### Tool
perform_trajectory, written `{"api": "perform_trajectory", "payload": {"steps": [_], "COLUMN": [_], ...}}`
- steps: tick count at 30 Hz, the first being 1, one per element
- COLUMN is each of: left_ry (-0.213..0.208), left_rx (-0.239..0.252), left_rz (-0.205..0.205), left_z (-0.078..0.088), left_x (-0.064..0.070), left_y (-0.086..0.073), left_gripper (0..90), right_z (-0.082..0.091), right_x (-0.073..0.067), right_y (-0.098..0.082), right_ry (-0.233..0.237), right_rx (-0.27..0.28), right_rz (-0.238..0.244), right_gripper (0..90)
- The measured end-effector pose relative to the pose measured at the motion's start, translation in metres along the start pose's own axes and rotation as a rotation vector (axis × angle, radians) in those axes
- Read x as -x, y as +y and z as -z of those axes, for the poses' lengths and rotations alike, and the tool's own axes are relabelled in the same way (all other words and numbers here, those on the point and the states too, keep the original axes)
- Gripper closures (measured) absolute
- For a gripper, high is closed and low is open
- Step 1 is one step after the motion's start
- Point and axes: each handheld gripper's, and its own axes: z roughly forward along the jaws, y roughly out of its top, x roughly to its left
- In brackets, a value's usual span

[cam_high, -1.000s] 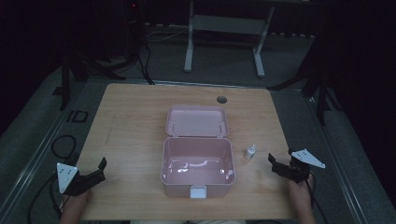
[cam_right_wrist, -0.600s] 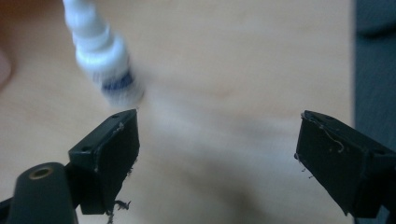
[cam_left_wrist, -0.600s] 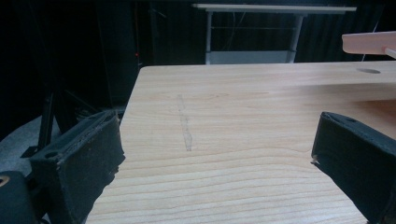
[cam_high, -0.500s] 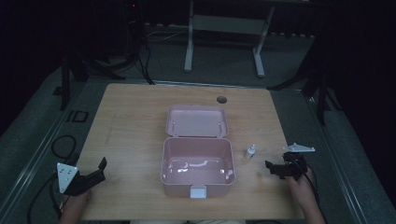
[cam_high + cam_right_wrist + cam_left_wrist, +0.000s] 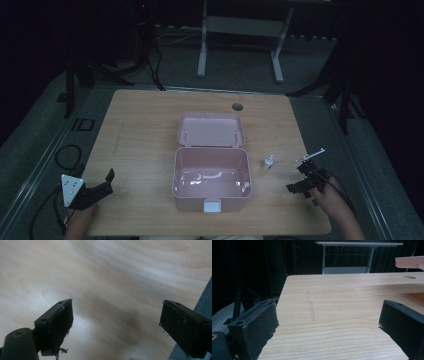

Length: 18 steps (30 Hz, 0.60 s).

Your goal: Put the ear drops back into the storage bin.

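An open pink box [image 5: 211, 175] sits mid-table, its lid [image 5: 211, 130] laid back behind it and its inside bare. A small white bottle [image 5: 268, 162] stands upright just right of the box. My right gripper [image 5: 296, 179] is near the table's right front, right of the bottle and apart from it, open and tipped down at the wood. In the right gripper view its jaws [image 5: 116, 311] stand wide over blurred wood grain. My left gripper [image 5: 107, 182] rests open at the left front, far from the box. Its jaws [image 5: 328, 315] frame bare tabletop, with the lid edge [image 5: 409, 262] at upper right.
A round cable hole [image 5: 237, 106] lies near the table's far edge. The table's right edge [image 5: 202, 295] runs close beside my right gripper. A metal frame [image 5: 240, 30] stands on the dark floor behind the table, and cables [image 5: 65, 155] trail off at the left.
My right gripper has shifted inward and forward over the table and tipped downward, its grey plate swinging up. The left gripper, box and bottle have not moved.
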Motion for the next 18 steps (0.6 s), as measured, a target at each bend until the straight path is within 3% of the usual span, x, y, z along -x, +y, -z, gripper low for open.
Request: {"api": "perform_trajectory", "payload": {"steps": [5, 11, 18], "left_ry": [0.000, 0.000, 0.000], "left_rx": [0.000, -0.001, -0.001], "left_rz": [0.000, -0.001, 0.000], "left_z": [0.0000, -0.0001, -0.0002], "left_x": [0.0000, 0.0000, 0.0001], "left_y": [0.0000, 0.0000, 0.0000], "left_gripper": [2.0, 2.0, 2.0], "right_z": [0.0038, 0.0060, 0.0018], "right_x": [-0.0018, -0.0024, -0.0087], "right_y": [0.0027, 0.0054, 0.0038], "right_ry": [0.018, 0.033, 0.046], "right_rx": [-0.099, -0.177, -0.279], "right_rz": [0.036, 0.059, 0.132], "right_gripper": [11.2, 11.7, 12.7]}}
